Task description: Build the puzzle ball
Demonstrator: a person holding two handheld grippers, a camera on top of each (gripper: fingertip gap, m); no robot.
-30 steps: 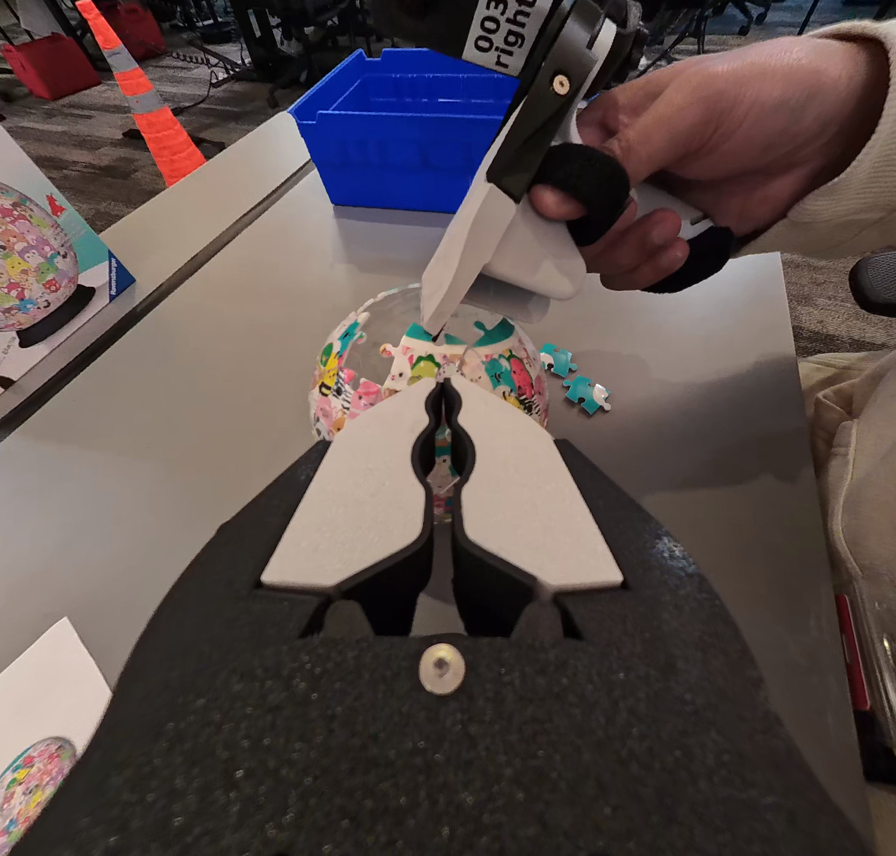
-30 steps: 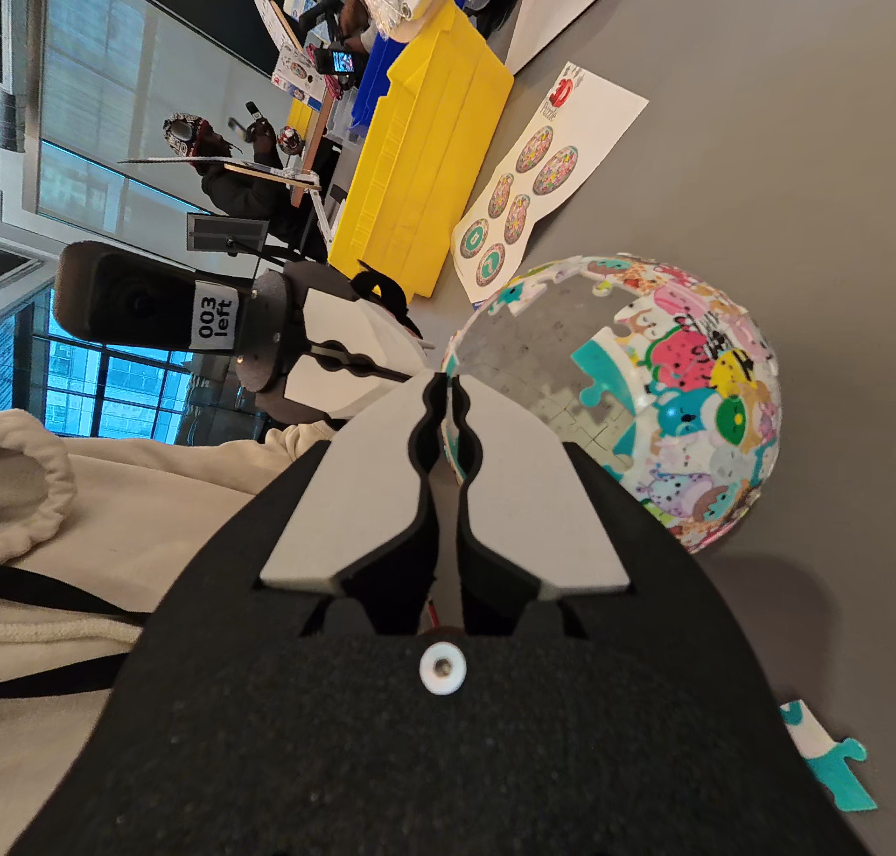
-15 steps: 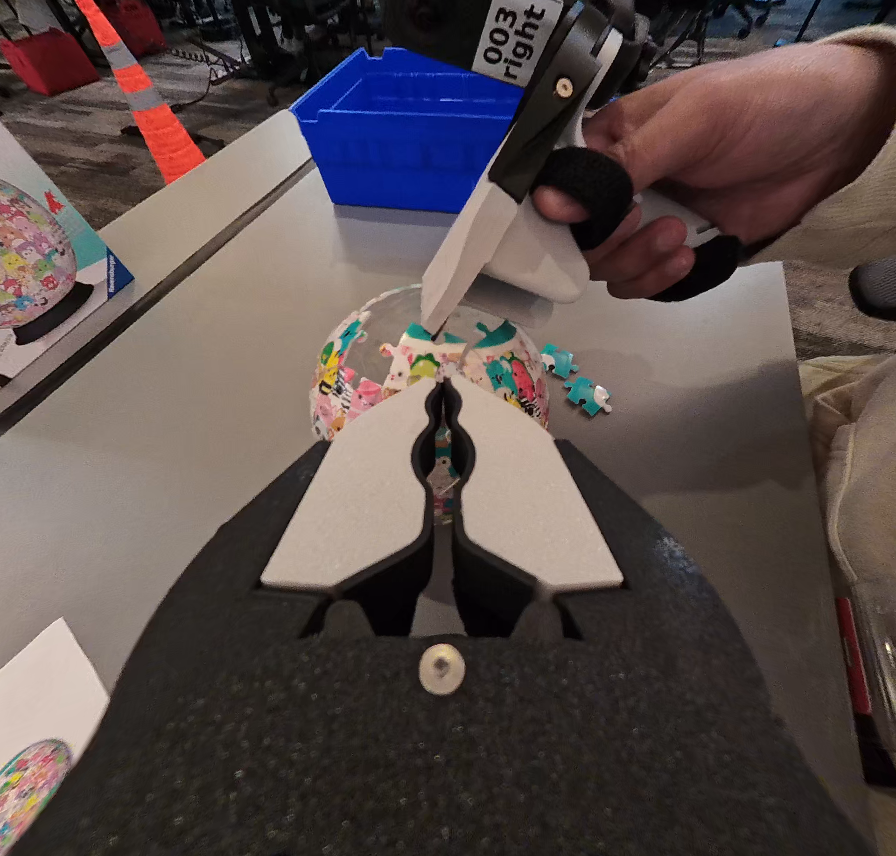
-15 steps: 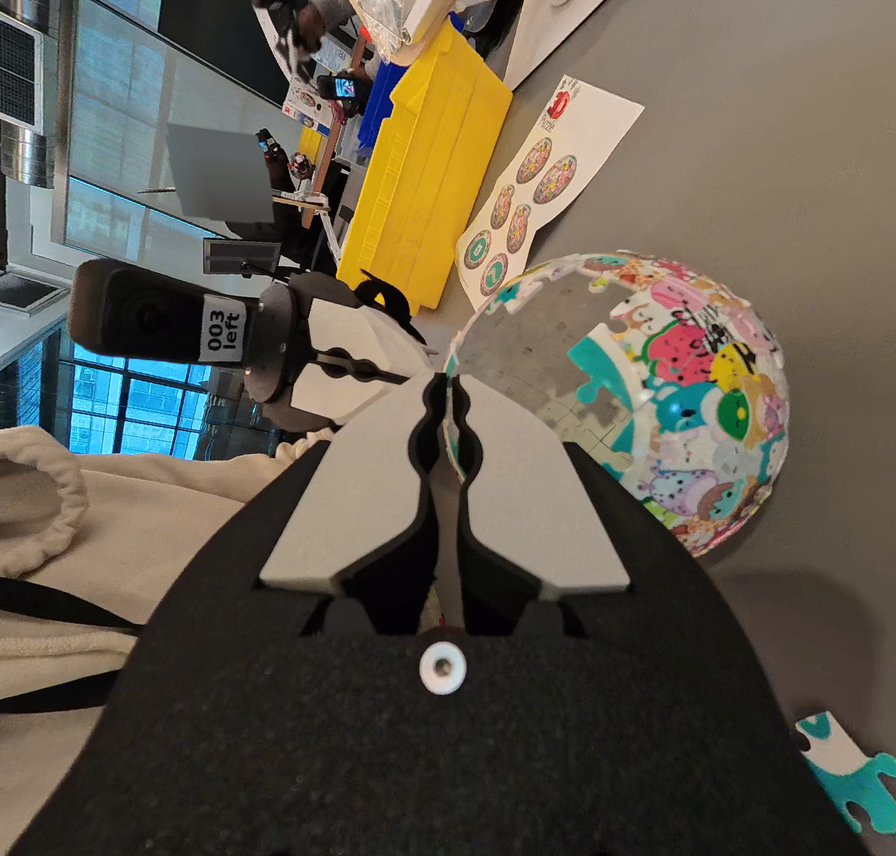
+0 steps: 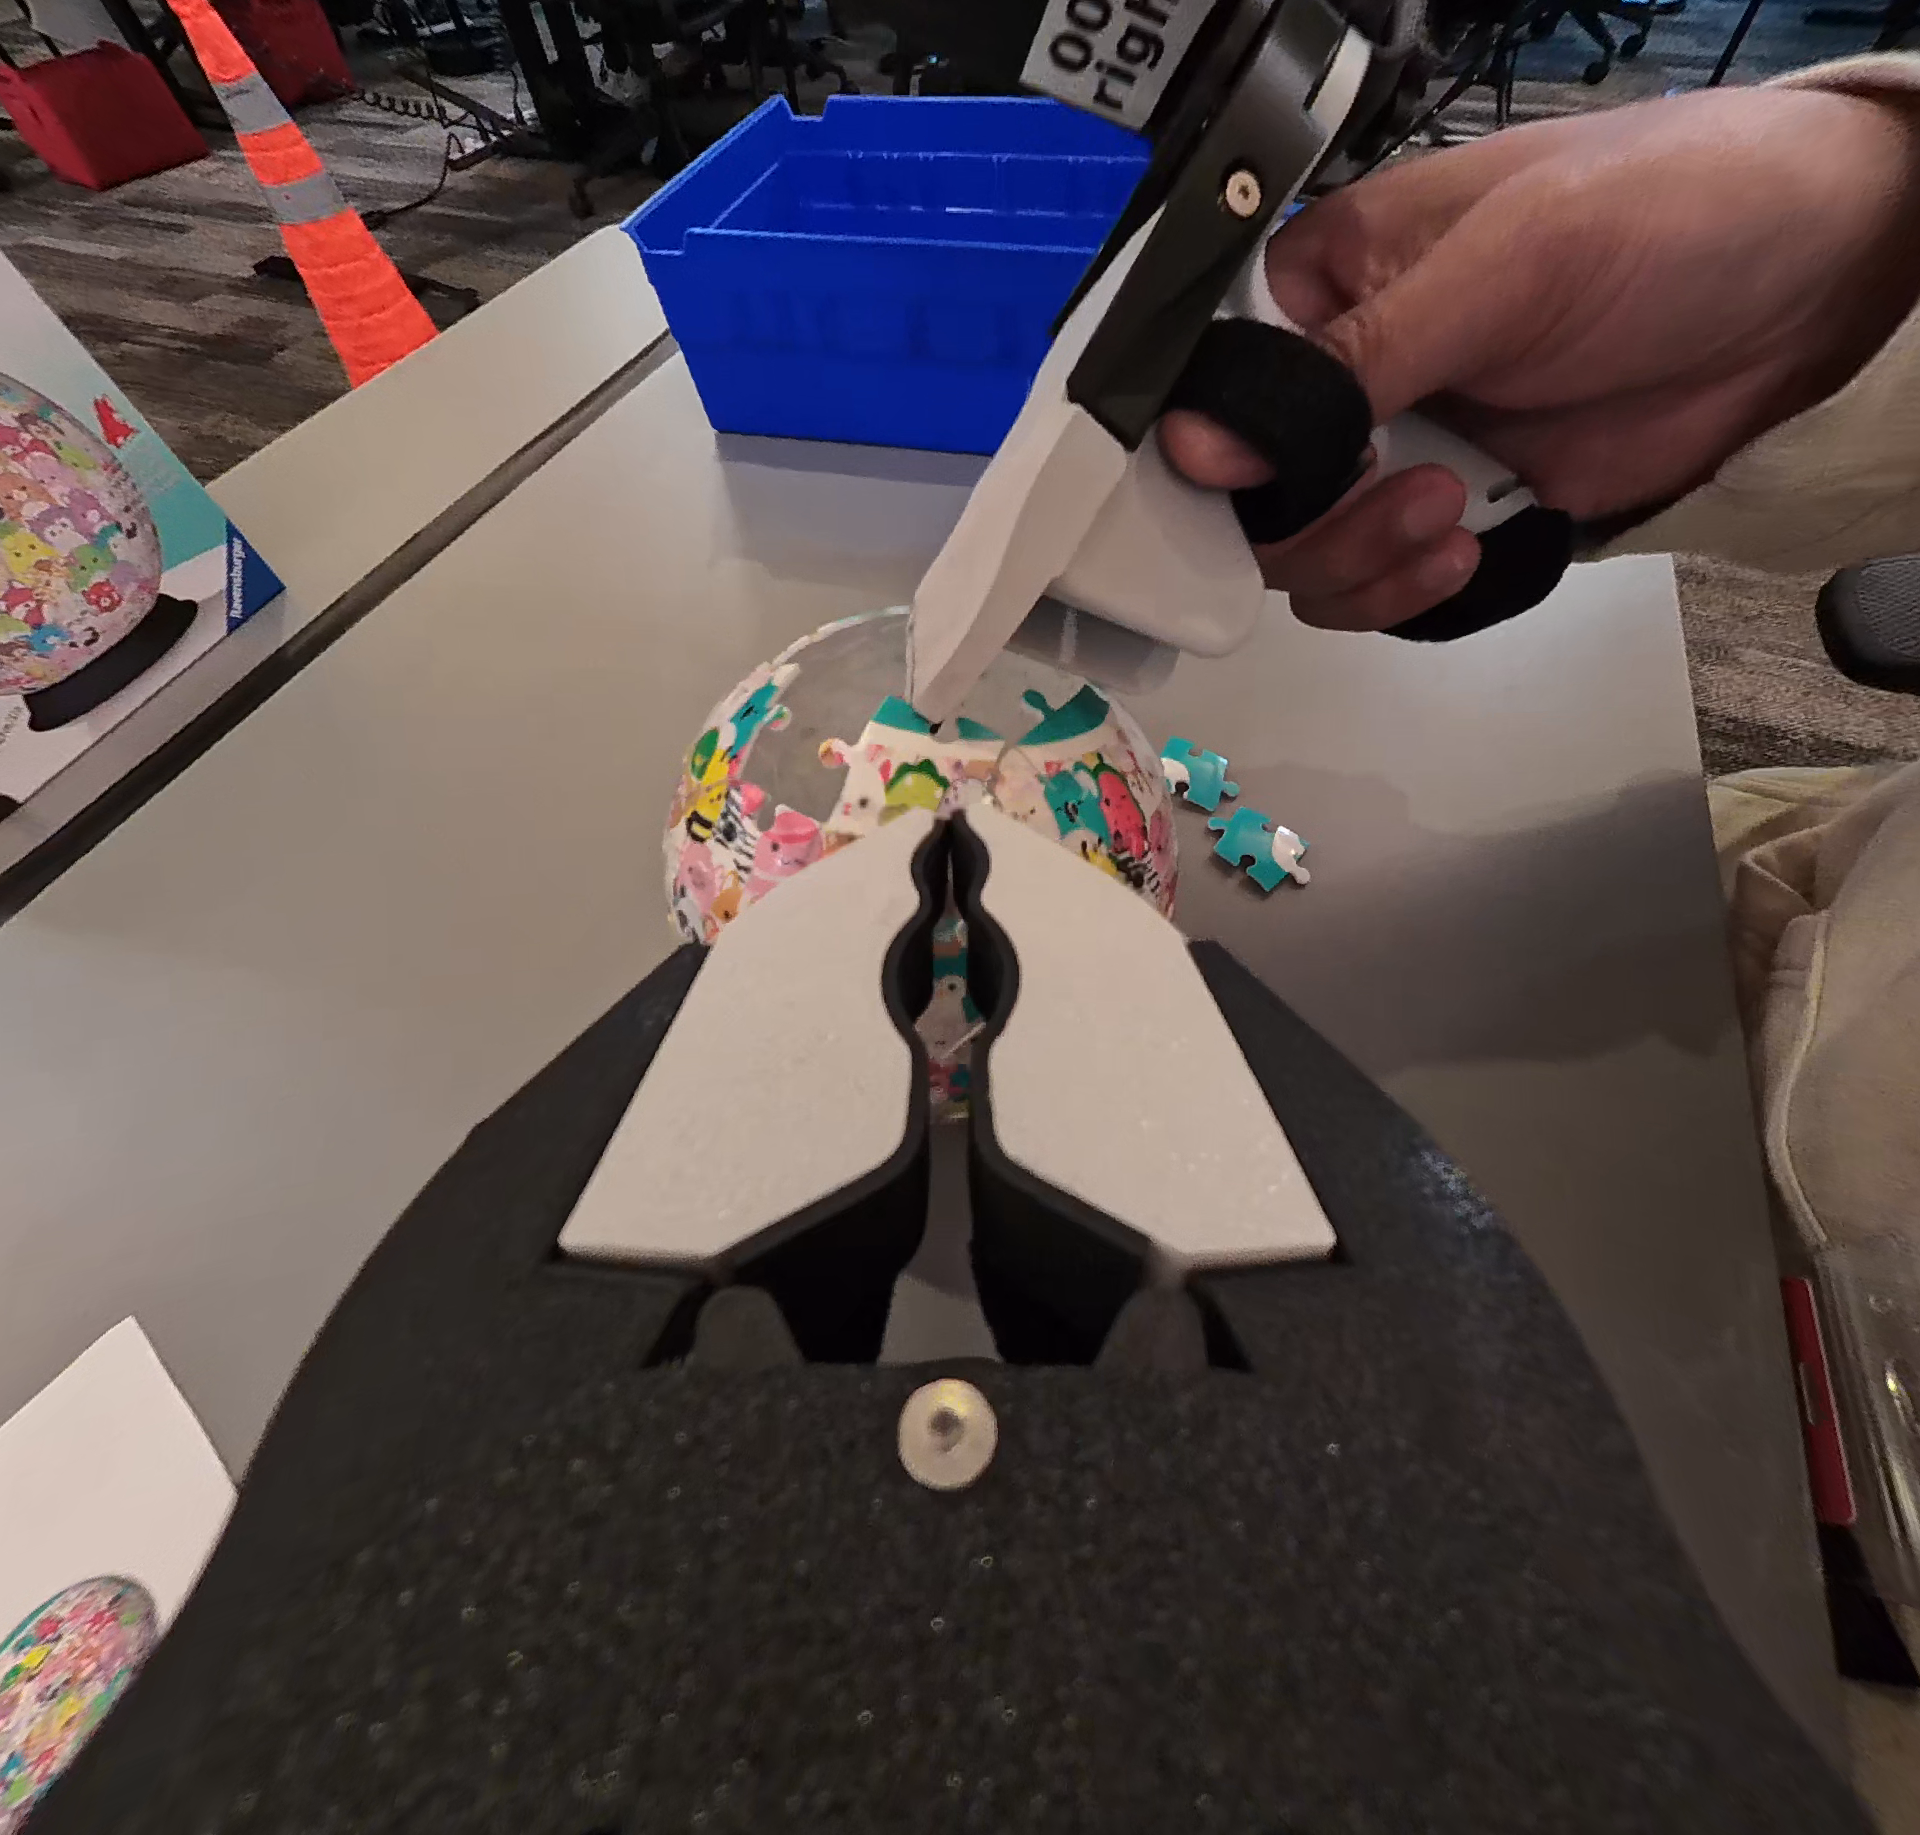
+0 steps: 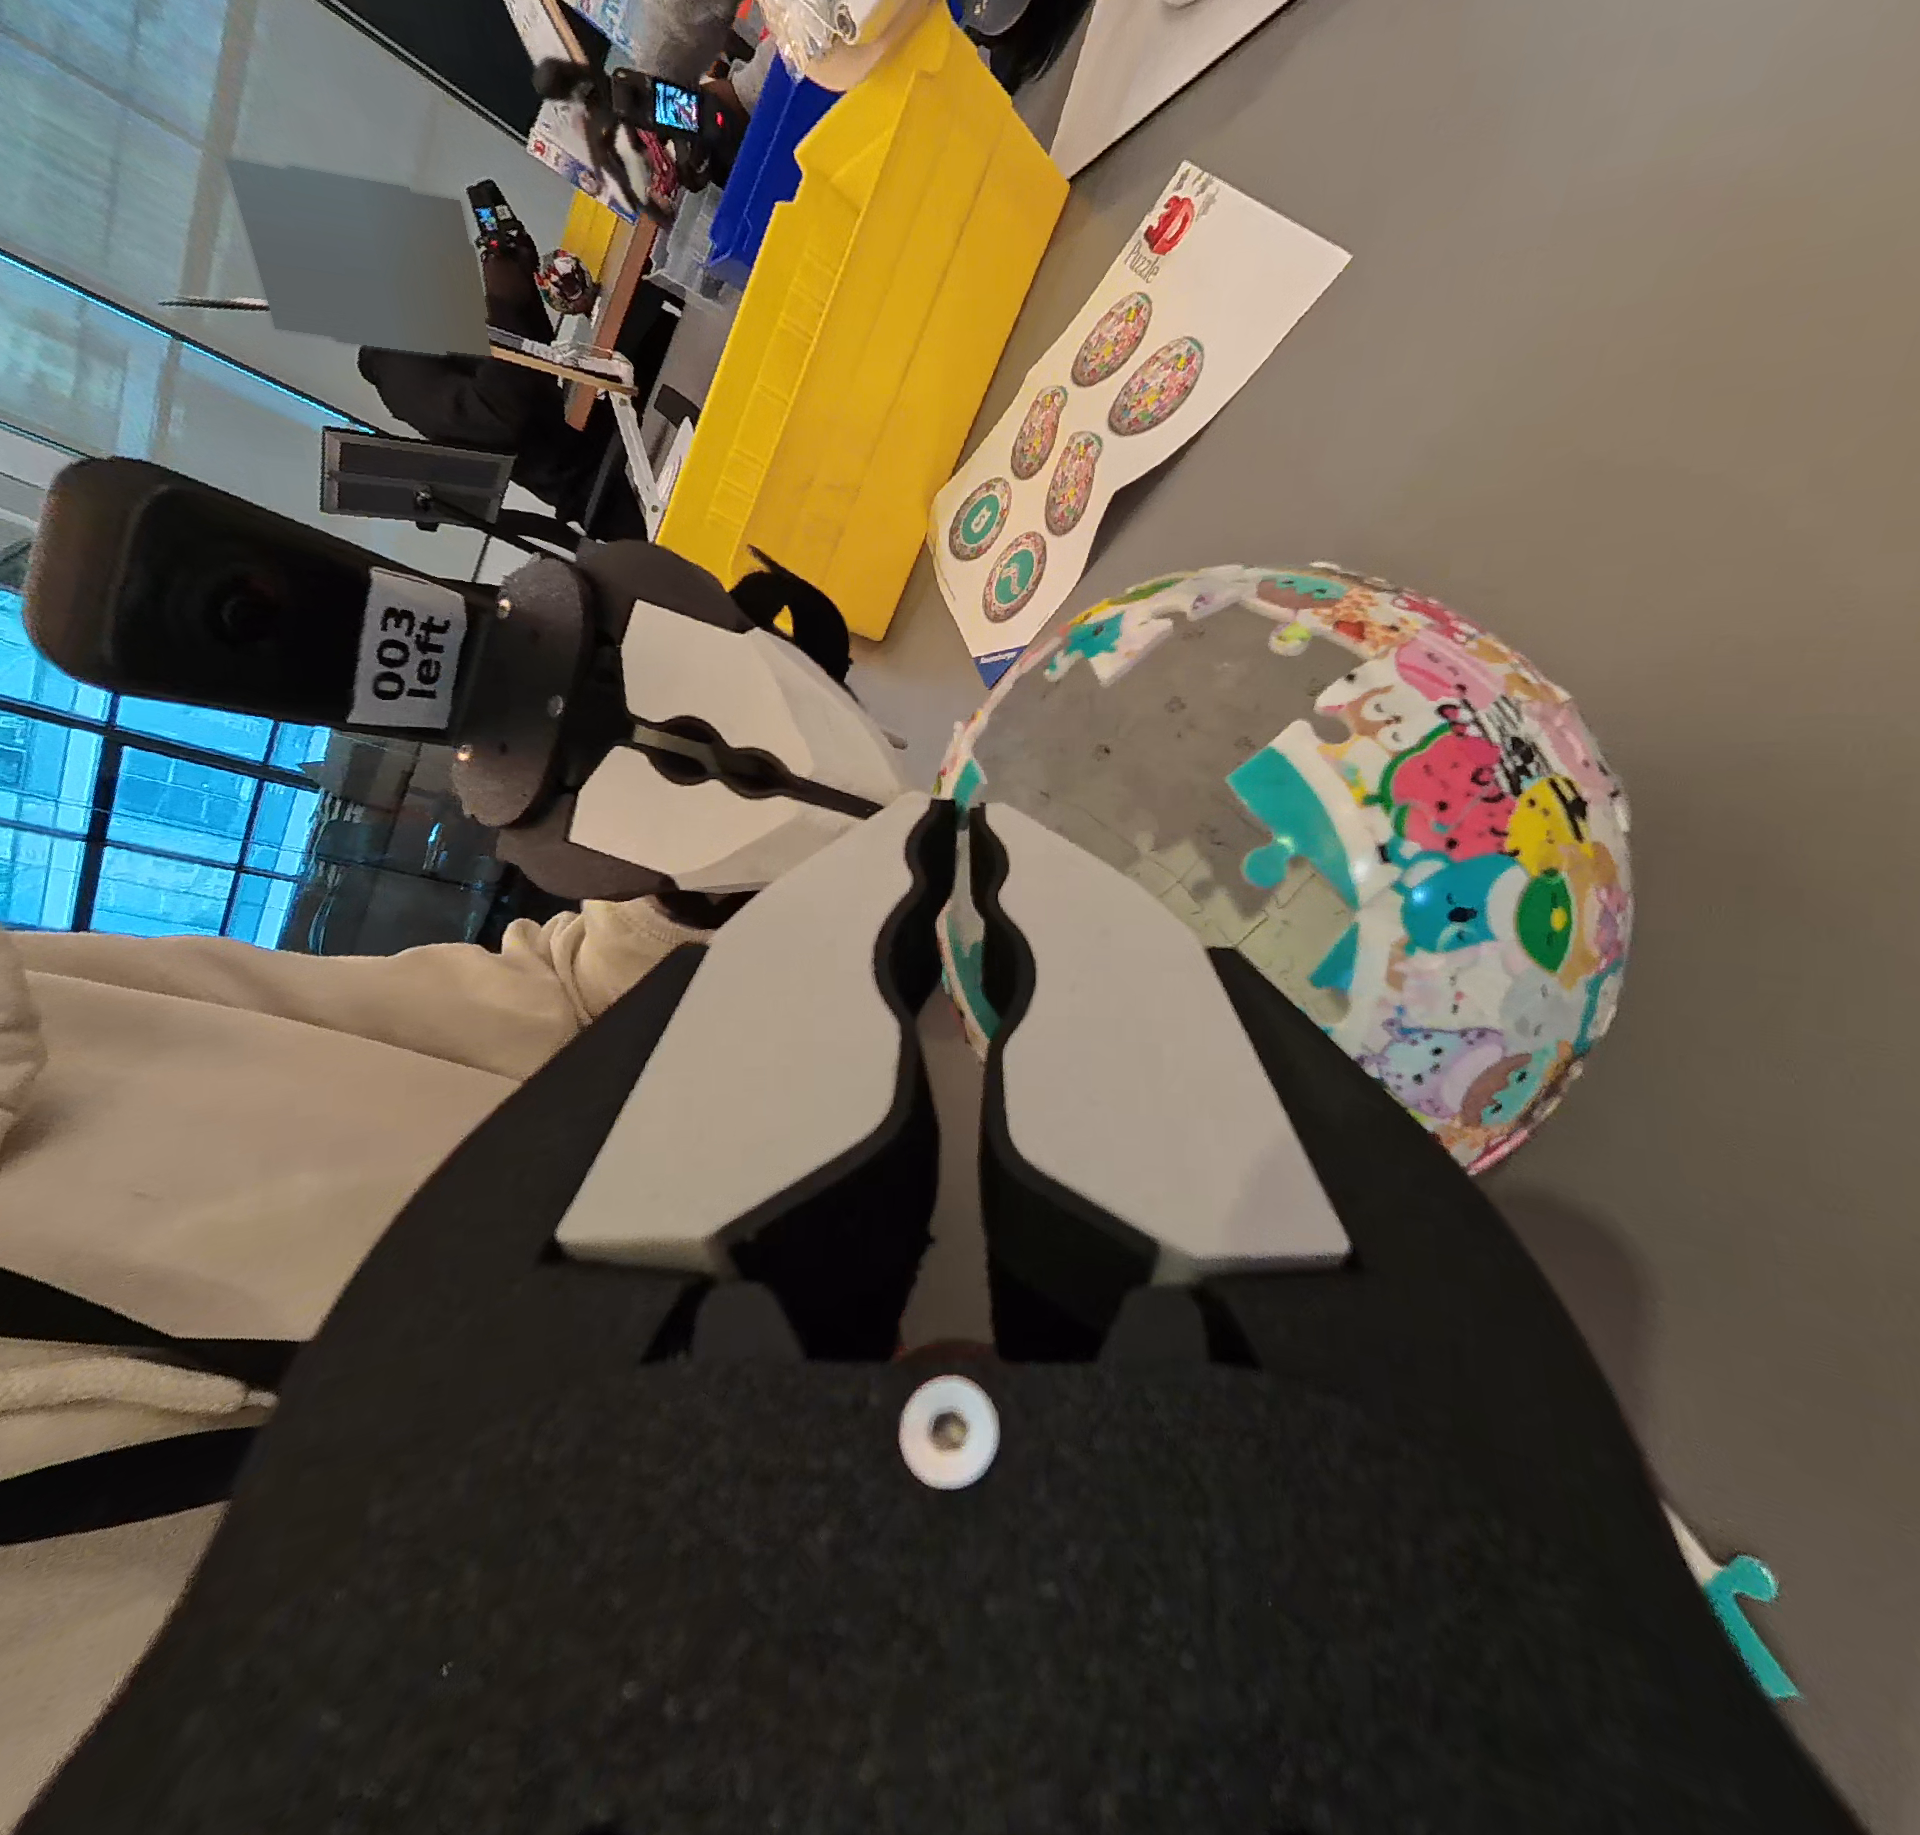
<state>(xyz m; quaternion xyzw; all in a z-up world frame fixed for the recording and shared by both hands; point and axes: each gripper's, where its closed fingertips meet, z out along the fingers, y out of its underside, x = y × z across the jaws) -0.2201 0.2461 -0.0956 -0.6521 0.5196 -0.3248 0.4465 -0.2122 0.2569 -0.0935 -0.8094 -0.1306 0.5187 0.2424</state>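
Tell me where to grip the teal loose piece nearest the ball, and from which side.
Take the loose piece by its two opposite straight-ish edges, fingers coming straight down from above. It lies flat on the table, so there is no edge to get under from the side. Approach from the side away from the puzzle ball; the second piece lies close by.

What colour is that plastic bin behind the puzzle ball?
The bin is bright blue, seen best in the left wrist view, beyond the puzzle ball.

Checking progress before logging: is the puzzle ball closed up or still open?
Still open. The puzzle ball has a wide gap in its shell with grey inner faces showing, and two loose teal pieces lie beside it on the table.
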